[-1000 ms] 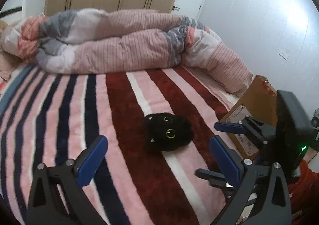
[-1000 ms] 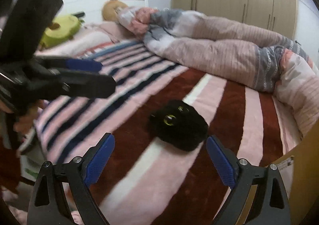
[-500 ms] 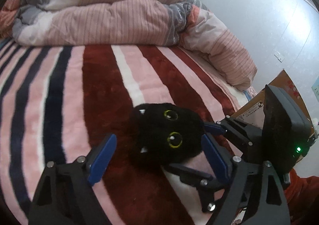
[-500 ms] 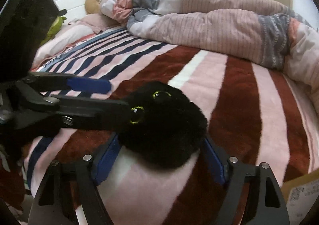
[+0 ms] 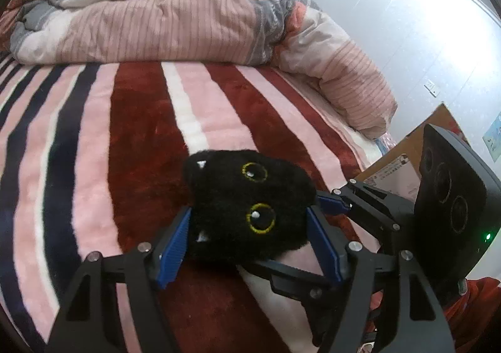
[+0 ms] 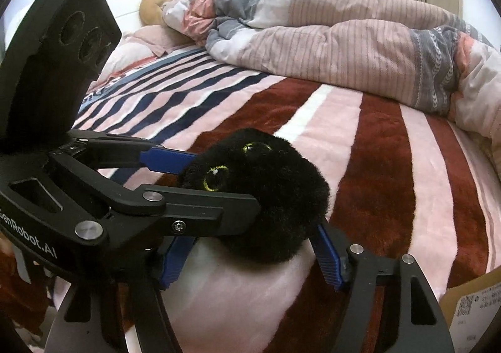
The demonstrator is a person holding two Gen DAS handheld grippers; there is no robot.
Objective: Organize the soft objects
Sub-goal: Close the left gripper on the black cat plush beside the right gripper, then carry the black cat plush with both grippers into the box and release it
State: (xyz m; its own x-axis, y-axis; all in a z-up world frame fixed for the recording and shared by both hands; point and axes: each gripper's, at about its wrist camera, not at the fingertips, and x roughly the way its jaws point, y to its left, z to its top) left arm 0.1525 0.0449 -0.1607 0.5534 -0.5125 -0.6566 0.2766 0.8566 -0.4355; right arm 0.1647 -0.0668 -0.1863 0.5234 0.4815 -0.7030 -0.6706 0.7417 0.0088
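A black plush cat head with yellow-ringed eyes lies on the striped blanket; it also shows in the right wrist view. My left gripper has its blue pads pressed on both sides of the plush. My right gripper also has its pads against the plush, from the other side. In the right wrist view the left gripper comes in from the left, its fingers around the plush. In the left wrist view the right gripper comes in from the right.
A rolled pink and grey quilt lies across the far side of the bed. A cardboard box stands at the bed's right edge. Pillows and a tan plush are by the white headboard. Wardrobes line the far wall.
Both grippers moved forward to the black plush and their jaws closed in on it; a second ago they were wide open and well short of it.
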